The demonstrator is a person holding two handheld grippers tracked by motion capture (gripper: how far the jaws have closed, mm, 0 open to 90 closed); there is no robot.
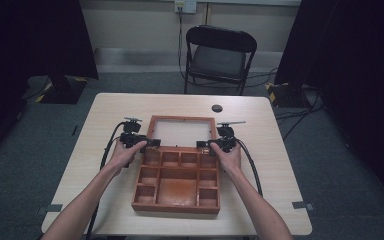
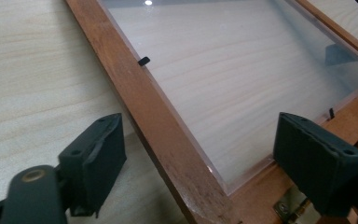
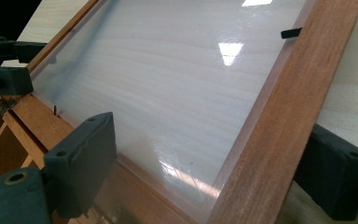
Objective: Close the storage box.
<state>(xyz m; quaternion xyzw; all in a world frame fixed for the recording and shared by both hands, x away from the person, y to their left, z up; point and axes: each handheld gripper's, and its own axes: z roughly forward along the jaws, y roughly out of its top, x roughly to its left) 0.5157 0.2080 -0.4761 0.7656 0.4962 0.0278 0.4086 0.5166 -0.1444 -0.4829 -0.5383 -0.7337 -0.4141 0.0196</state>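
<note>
From the high view, a wooden compartment box [image 1: 176, 182] sits at the middle of the table [image 1: 105, 110], its glazed lid [image 1: 182, 131] swung open and lying back on the far side of the hinge line. The left gripper [image 1: 151, 142] and the right gripper [image 1: 203, 145] meet the lid's two near corners, one on each side rail. The step in hand looks like working the lid with both grippers together, though lifting or lowering cannot be told from here. To do it well, both sides should move at an even pace so the frame does not twist on its hinges, and each grip should bear on the wood, not the pane.

In the left gripper view, the jaws stand apart, straddling the lid's side rail [image 2: 168, 135] without pressing it. A brass hinge [image 2: 289, 210] shows at the bottom corner.

In the right gripper view, the jaws are likewise spread either side of the opposite rail [image 3: 279, 121], neither pad visibly in contact. The clear pane [image 3: 168, 84] carries bright reflections, and the table's grain reads through it. The frame is reddish-brown, worn pale along its edges, with small black clips [image 3: 291, 33] holding the pane.
</note>
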